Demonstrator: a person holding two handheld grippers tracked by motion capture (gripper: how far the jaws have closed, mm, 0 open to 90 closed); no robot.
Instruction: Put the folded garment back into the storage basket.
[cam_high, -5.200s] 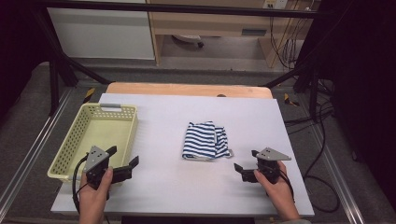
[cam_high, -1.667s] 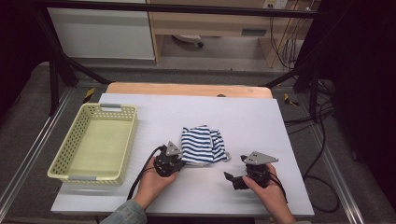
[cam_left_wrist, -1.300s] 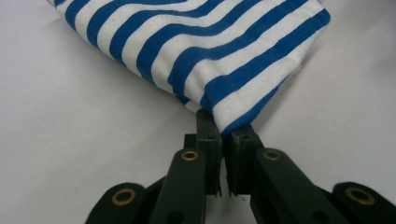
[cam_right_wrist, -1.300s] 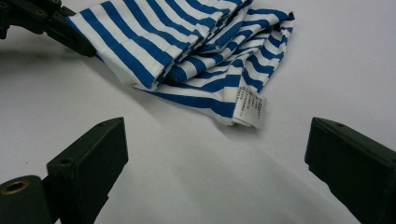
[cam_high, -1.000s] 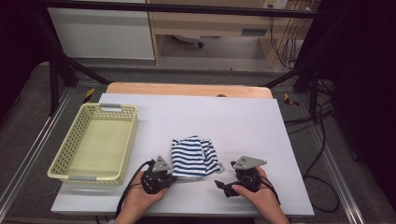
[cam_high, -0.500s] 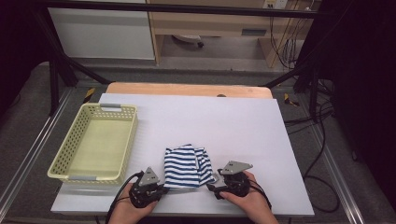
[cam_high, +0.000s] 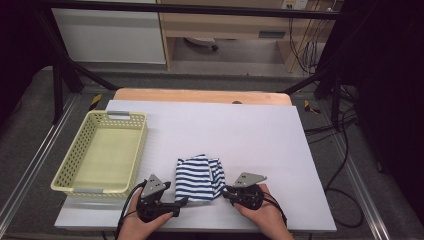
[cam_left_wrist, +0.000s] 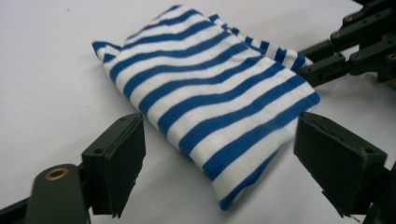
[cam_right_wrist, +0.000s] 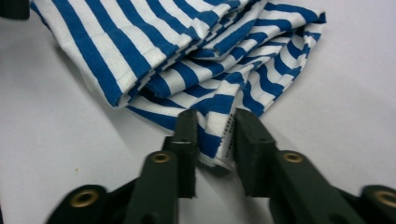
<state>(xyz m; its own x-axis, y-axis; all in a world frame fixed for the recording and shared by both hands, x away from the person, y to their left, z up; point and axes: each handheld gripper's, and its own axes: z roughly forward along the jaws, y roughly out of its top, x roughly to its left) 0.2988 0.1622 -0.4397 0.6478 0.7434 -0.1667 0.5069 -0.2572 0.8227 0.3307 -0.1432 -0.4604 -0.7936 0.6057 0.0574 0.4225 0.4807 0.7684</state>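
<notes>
Striped blue-white cloth (cam_high: 198, 178), soft and folded, lies at bench (cam_high: 260, 135) front edge betw. both grippers, beside yellow mesh basket (cam_high: 102, 152). Left gripper (cam_left_wrist: 219, 175) view: fingers just opened wide, cloth corner betw. them, untouched. Right gripper (cam_right_wrist: 215, 144) view: fingers just closed, pinching cloth edge. Step is likely regrasping; next the left must close on its corner

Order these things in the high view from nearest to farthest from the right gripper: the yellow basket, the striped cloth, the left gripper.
1. Striped cloth: pinched in the right gripper, just to its left.
2. Left gripper: beyond the cloth, front edge.
3. Yellow basket: far left of the table.
</notes>
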